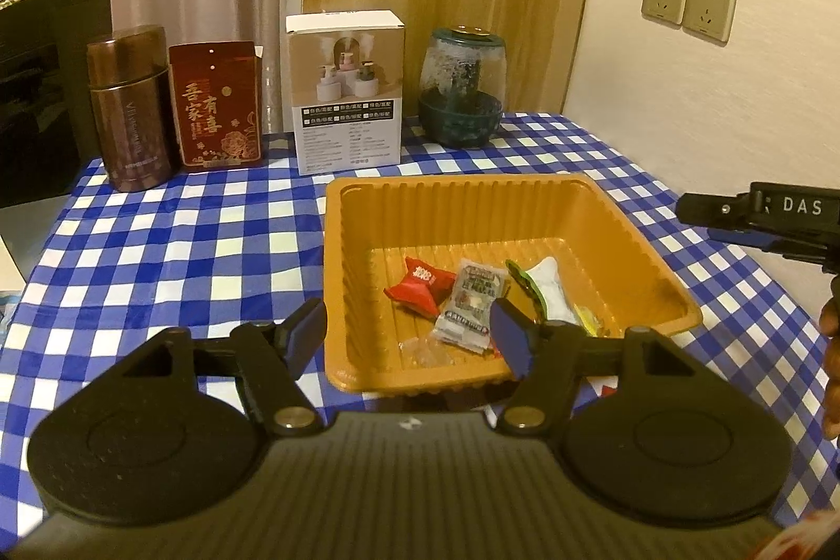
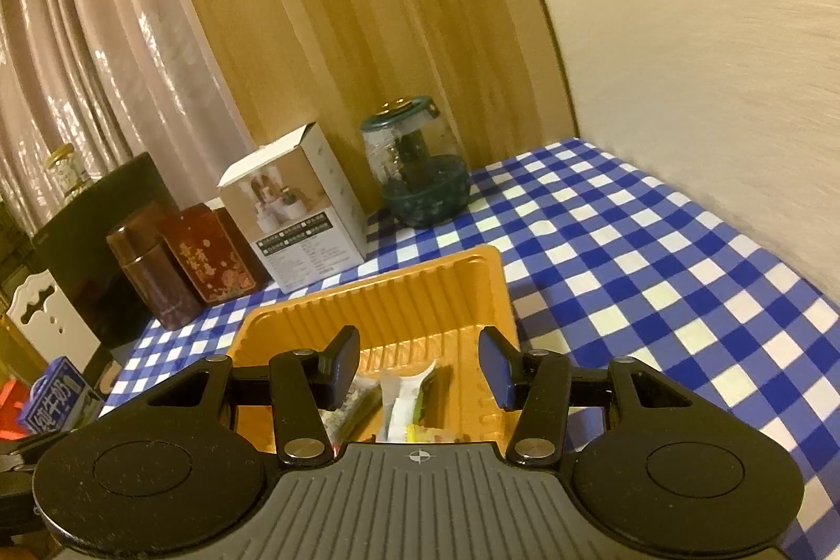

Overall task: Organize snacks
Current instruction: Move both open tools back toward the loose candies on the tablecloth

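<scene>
An orange plastic tray (image 1: pixel 630 245) sits on the blue-and-white checked tablecloth. In it lie a red snack packet (image 1: pixel 420 284), a grey-clear packet (image 1: pixel 472 303), a white-and-green packet (image 1: pixel 548 292) and small clear wrappers (image 1: pixel 422 347). My left gripper (image 1: pixel 407 334) is open and empty, hovering at the tray's near edge. My right gripper (image 2: pixel 420 368) is open and empty above the same tray (image 2: pixel 472 276), with the packets (image 2: pixel 404 397) just below it. The right gripper also shows at the right edge of the left wrist view (image 1: pixel 761 213).
Along the back stand a brown tin (image 1: pixel 131 108), a red tin (image 1: pixel 220 103), a white box (image 1: pixel 346 93) and a glass jar with a green lid (image 1: pixel 462 82). A wall with sockets (image 1: pixel 688 3) is on the right. A blue carton (image 2: pixel 58 394) lies at the table's left.
</scene>
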### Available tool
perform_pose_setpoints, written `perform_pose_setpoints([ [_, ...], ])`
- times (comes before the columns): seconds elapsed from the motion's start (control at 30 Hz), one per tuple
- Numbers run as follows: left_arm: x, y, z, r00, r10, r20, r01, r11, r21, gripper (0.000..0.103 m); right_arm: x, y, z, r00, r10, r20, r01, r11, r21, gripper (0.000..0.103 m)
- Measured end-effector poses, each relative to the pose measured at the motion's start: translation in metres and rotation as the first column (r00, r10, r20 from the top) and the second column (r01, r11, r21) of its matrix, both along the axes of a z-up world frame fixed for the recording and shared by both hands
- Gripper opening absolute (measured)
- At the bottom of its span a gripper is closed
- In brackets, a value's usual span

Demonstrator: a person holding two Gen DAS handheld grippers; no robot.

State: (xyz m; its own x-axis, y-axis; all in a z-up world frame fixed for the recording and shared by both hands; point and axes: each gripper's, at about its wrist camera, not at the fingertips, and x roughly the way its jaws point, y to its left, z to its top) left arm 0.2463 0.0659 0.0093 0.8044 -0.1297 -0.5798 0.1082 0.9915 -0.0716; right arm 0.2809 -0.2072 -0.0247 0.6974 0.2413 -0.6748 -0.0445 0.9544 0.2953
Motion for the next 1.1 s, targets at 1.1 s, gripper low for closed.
perform_pose_setpoints([
  [1.1, -0.078, 0.003, -0.025, 0.995, -0.006, -0.096, 0.005, 1.0, -0.013, 0.066, -0.067, 0.009, -0.038, 0.913, 0.343, -0.22, -0.382, 0.908, -0.174, 0.051],
])
